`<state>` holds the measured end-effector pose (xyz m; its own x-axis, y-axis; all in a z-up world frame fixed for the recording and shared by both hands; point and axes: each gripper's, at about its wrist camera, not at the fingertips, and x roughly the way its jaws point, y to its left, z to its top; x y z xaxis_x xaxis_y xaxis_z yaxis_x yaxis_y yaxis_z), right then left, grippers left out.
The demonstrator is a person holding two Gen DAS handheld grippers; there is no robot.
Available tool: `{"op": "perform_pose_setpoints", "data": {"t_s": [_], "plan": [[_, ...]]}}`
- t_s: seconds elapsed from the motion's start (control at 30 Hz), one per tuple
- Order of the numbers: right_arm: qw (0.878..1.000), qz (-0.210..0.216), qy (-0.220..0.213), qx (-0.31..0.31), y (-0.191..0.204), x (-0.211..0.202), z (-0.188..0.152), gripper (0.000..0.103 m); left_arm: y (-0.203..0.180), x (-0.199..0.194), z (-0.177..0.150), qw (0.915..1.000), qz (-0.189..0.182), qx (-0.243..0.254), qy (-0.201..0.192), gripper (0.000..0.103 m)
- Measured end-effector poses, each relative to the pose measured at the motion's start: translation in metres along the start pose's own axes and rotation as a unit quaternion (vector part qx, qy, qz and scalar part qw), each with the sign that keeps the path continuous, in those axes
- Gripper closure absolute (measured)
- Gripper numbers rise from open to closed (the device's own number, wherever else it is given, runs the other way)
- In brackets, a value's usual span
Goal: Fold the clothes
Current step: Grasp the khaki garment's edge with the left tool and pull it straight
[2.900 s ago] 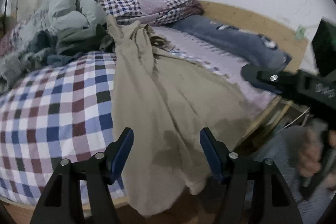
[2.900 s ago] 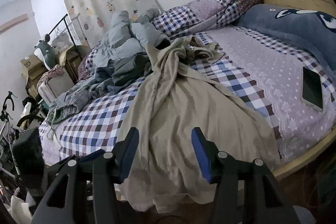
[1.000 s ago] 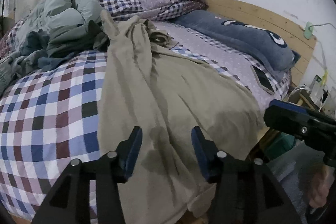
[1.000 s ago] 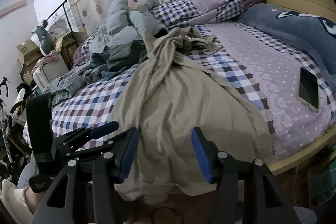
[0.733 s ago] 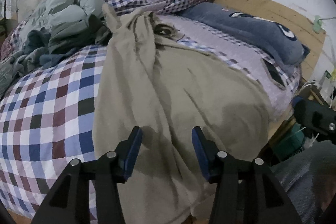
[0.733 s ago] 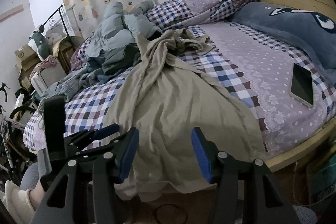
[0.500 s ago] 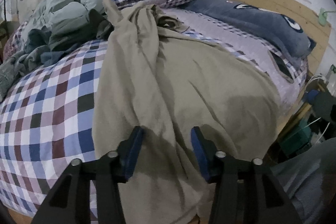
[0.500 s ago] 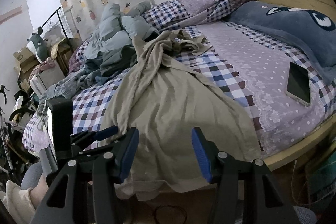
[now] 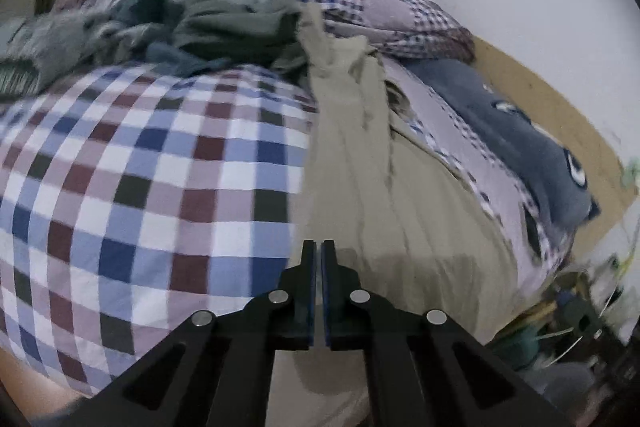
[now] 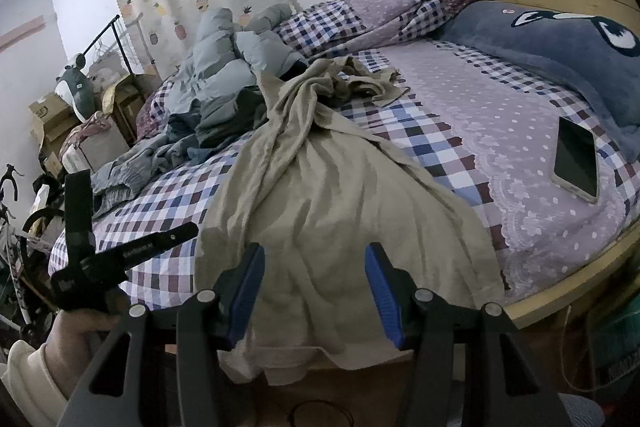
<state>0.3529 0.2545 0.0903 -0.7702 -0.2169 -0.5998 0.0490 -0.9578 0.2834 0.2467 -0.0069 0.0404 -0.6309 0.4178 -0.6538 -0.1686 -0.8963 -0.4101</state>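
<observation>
A beige garment [image 9: 400, 227] lies crumpled lengthwise on the checkered bed sheet [image 9: 140, 187], its hem hanging over the near bed edge. My left gripper [image 9: 320, 247] is shut, its tips pinching the garment's left edge where it meets the sheet. In the right wrist view the same garment [image 10: 340, 207] fills the centre, and the left gripper [image 10: 194, 227], held by a hand [image 10: 80, 331], touches its left border. My right gripper [image 10: 316, 267] is open, low over the garment's hanging hem, with nothing between its fingers.
A pile of grey-blue clothes [image 10: 224, 67] and a checked quilt [image 10: 380, 7] sit at the far side of the bed. A phone [image 10: 576, 157] lies on the lilac sheet to the right, near a blue pillow [image 10: 560, 47]. The wooden bed frame [image 10: 560, 291] runs along the near edge.
My left gripper has swung left to the garment's left edge and gone from open to shut. The right gripper stays open and has barely moved.
</observation>
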Motion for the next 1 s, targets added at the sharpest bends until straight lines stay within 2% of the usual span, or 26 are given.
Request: {"op": "perform_pose_setpoints", "data": {"t_s": [0.07, 0.2, 0.37, 0.47, 0.53, 0.6, 0.7, 0.77, 0.87, 1.0], "plan": [[1.000, 0.002, 0.004, -0.004, 0.004, 0.004, 0.000, 0.047, 0.002, -0.001, 0.000, 0.9999, -0.014, -0.003, 0.001, 0.102], [0.999, 0.017, 0.023, -0.035, 0.024, 0.017, -0.002, 0.047, -0.007, -0.009, 0.000, 0.9992, -0.031, 0.021, -0.013, 0.102], [0.994, 0.046, 0.058, -0.075, 0.046, 0.041, -0.005, 0.047, 0.006, -0.017, 0.006, 0.9981, -0.056, -0.011, -0.024, 0.097], [0.991, 0.061, 0.081, -0.088, 0.055, 0.060, -0.004, 0.047, 0.020, -0.018, 0.010, 0.9967, -0.063, -0.048, -0.019, 0.083], [0.988, 0.068, 0.083, -0.110, 0.063, 0.070, -0.001, 0.048, 0.031, -0.020, 0.012, 0.9948, -0.069, -0.072, -0.021, 0.069], [0.986, 0.070, 0.084, -0.128, 0.070, 0.080, 0.004, 0.049, 0.041, -0.024, 0.013, 0.9923, -0.078, -0.093, -0.026, 0.063], [0.983, 0.084, 0.097, -0.133, 0.077, 0.099, 0.010, 0.061, 0.052, -0.028, 0.014, 0.9877, -0.103, -0.115, -0.028, 0.056], [0.981, 0.085, 0.112, -0.135, 0.081, 0.114, 0.010, 0.074, 0.058, -0.030, 0.016, 0.9838, -0.123, -0.128, -0.026, 0.052], [0.980, 0.071, 0.127, -0.138, 0.083, 0.128, 0.004, 0.076, 0.060, -0.030, 0.017, 0.9817, -0.137, -0.130, -0.025, 0.050], [0.978, 0.049, 0.140, -0.147, 0.085, 0.139, -0.003, 0.077, 0.057, -0.030, 0.018, 0.9836, -0.138, -0.114, -0.019, 0.049]]}}
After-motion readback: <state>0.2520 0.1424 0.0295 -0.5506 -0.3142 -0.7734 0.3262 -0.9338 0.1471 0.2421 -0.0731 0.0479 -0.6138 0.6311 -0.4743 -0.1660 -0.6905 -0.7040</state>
